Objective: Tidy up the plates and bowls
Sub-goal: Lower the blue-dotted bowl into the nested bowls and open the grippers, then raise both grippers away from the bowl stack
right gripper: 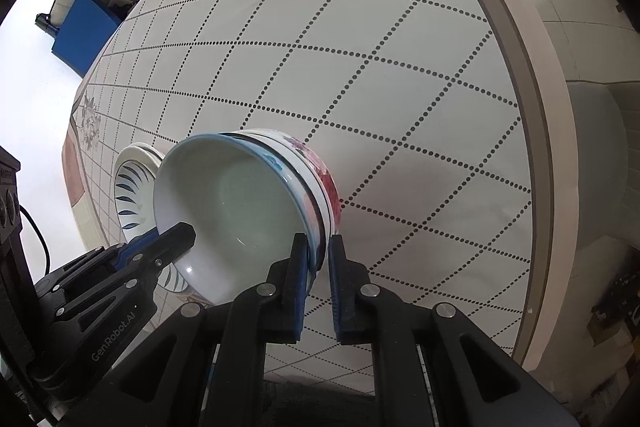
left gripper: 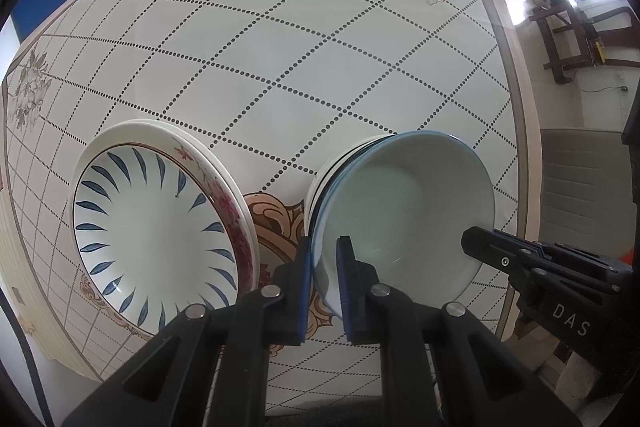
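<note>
A stack of nested bowls (left gripper: pixel 404 211) stands on the table, a pale blue-rimmed bowl on top; the right wrist view (right gripper: pixel 240 203) shows the lower ones with red flowers. My left gripper (left gripper: pixel 323 267) is shut on the near rim of the top bowl. My right gripper (right gripper: pixel 318 259) is shut on the opposite rim of the bowl stack and also shows in the left wrist view (left gripper: pixel 480 243). A stack of plates (left gripper: pixel 160 227) with a blue leaf pattern on top lies to the left of the bowls; it is partly hidden behind the bowls in the right wrist view (right gripper: pixel 132 195).
The table (left gripper: pixel 320 47) has a white cloth with dotted diamonds and flower prints. Its edge (left gripper: pixel 516 131) runs down the right. A chair (left gripper: pixel 576 39) and clutter stand beyond it. A blue box (right gripper: pixel 84 31) and a seat are at the far left.
</note>
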Motion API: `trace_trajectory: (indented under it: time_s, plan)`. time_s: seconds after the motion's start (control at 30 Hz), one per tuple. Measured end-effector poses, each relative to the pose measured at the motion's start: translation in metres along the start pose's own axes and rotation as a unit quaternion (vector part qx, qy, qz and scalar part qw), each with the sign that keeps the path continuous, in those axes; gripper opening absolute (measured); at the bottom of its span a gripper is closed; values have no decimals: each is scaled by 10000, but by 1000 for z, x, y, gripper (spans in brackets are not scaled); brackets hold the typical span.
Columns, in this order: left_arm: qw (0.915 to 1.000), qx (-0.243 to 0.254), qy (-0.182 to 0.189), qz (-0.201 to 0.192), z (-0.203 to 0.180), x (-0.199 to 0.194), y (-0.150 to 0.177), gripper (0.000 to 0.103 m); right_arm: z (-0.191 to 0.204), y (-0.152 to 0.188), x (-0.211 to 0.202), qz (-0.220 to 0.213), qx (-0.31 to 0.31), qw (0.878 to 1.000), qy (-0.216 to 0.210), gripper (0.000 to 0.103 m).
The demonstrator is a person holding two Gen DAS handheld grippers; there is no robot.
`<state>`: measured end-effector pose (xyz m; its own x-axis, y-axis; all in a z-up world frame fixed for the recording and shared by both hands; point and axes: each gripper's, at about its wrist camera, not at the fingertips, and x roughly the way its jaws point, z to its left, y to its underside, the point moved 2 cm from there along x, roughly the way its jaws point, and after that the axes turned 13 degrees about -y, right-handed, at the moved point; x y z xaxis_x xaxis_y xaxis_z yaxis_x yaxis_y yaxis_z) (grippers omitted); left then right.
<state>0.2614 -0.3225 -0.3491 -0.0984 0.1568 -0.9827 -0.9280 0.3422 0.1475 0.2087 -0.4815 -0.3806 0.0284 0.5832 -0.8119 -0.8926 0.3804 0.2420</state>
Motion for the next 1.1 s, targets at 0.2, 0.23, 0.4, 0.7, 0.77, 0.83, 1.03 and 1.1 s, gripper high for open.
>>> trace_trajectory:
  time_s: [0.2, 0.23, 0.4, 0.7, 0.77, 0.83, 1.03, 1.1]
  plan:
    - [10000, -35, 6, -1, 1, 0, 0, 10, 5, 1, 3, 18, -89, 9998, 161, 10]
    - [10000, -39, 4, -9, 1, -1, 1, 10, 6, 2, 4, 32, -110, 9997, 198, 10]
    - [9997, -143, -133, -118, 3, -5, 4, 11, 12, 3, 4, 54, -246, 9991, 339, 10]
    - [9971, -383, -401, -512, 15, -22, 18, 16, 31, 18, -11, -273, -918, 9914, 895, 11]
    - [9959, -394, -479, -663, 17, -28, 22, 20, 37, 23, -19, -455, -1141, 9865, 1083, 20]
    - [9943, -458, -472, -835, 19, -35, 25, 35, 39, 28, -27, -625, -1318, 9818, 1214, 53]
    - [9869, -794, -595, -1275, 27, -56, 34, 85, 42, 41, -52, -1113, -1570, 9719, 1357, 101]
    - [9840, -887, -643, -1407, 27, -64, 40, 87, 42, 45, -63, -1309, -1585, 9690, 1369, 101]
